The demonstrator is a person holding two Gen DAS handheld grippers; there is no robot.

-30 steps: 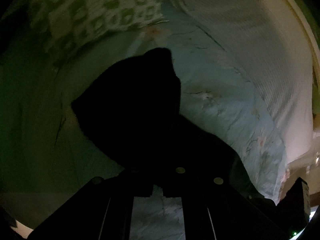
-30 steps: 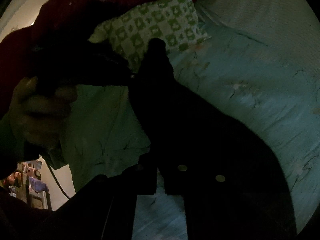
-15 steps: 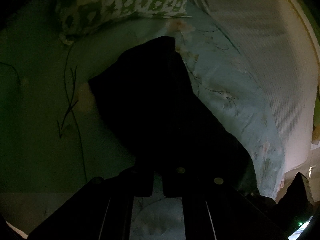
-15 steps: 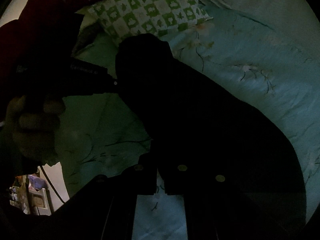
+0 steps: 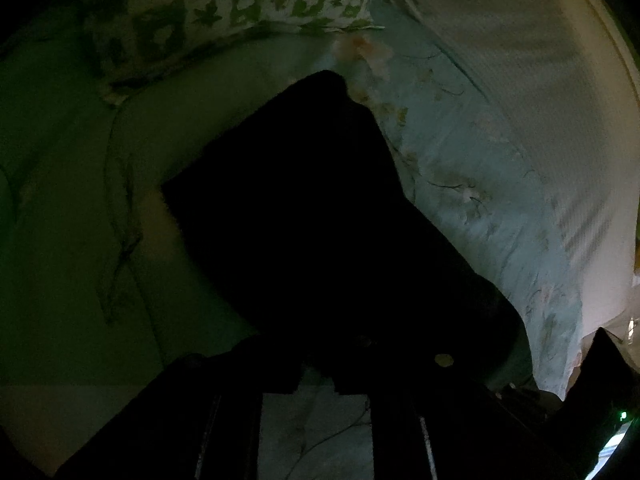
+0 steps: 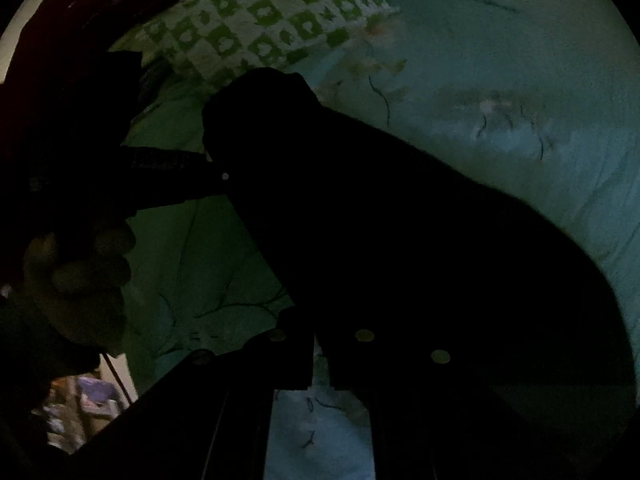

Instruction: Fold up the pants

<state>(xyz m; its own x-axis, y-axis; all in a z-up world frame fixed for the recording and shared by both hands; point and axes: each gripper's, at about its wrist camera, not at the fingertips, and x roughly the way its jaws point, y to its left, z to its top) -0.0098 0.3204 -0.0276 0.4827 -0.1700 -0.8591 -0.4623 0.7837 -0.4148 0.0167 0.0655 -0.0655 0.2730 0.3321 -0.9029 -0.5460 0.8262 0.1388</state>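
The black pants point(image 5: 312, 216) hang as a dark mass over the pale blue floral bedsheet point(image 5: 472, 184). My left gripper point(image 5: 318, 364) is shut on the pants' edge and holds them up. In the right wrist view the same pants point(image 6: 400, 240) drape from my right gripper point(image 6: 320, 360), which is shut on another part of the edge. The left gripper point(image 6: 180, 176) also shows there, at the left, touching the pants' far corner, with the hand point(image 6: 76, 280) that holds it. The scene is very dark, so the folds are hidden.
A green and white checked pillow point(image 5: 224, 4) lies at the head of the bed, also in the right wrist view point(image 6: 260, 28). A white ribbed blanket point(image 5: 540, 92) covers the right side. The bed's edge and room floor point(image 6: 84, 412) show at lower left.
Both grippers have carried the pants towards the pillow and lower over the sheet. The pillow has grown larger in both views. The grip on the pants is unchanged.
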